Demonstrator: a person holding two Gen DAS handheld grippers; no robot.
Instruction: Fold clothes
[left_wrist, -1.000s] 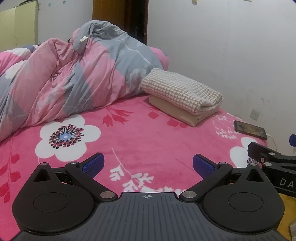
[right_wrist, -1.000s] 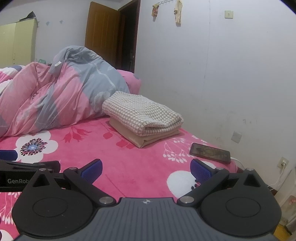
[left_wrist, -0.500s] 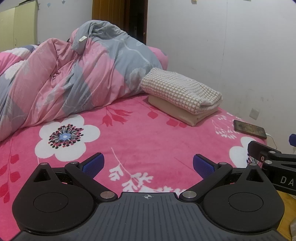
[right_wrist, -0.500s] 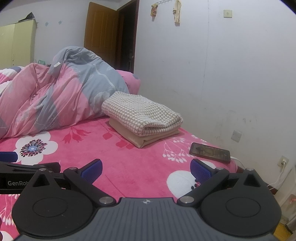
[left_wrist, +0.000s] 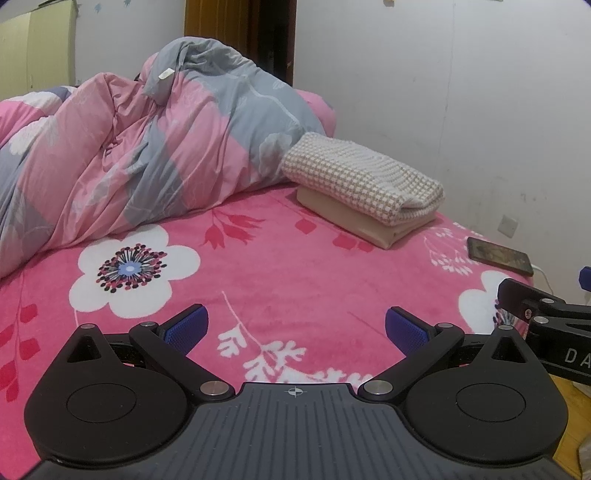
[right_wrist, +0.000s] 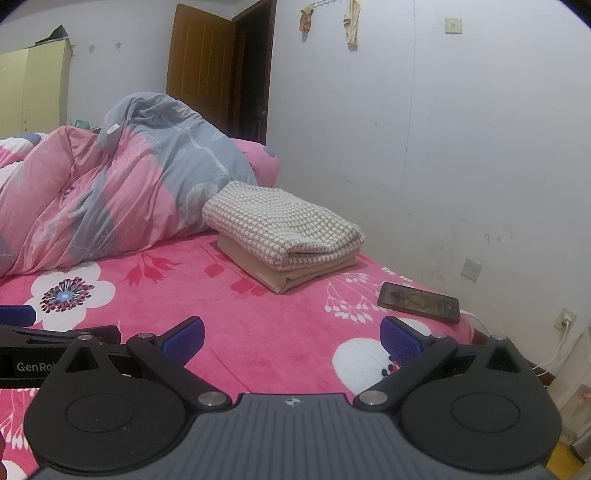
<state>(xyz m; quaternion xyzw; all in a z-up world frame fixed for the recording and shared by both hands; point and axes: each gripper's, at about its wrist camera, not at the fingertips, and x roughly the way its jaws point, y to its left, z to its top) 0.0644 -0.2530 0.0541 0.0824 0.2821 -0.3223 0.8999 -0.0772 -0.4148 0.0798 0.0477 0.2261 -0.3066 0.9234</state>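
A folded checked beige-and-white garment (left_wrist: 364, 181) (right_wrist: 280, 225) lies on top of a folded plain tan garment (left_wrist: 354, 223) (right_wrist: 286, 273), stacked at the far right of the pink flowered bed (left_wrist: 288, 273) (right_wrist: 258, 325). My left gripper (left_wrist: 295, 326) hovers open over the near part of the bed with nothing between its blue fingertips. My right gripper (right_wrist: 291, 334) is open too and holds nothing, well short of the stack. Each gripper's black body shows at the other view's edge.
A crumpled pink-and-grey quilt (left_wrist: 147, 155) (right_wrist: 110, 192) fills the back left of the bed. A dark phone (left_wrist: 500, 255) (right_wrist: 419, 302) lies near the bed's right edge by the white wall (right_wrist: 443, 147), with a cable to a socket (right_wrist: 567, 319). A wooden door (right_wrist: 201, 70) stands behind.
Both views shift only slightly; the grippers stay open and the stack has not moved.
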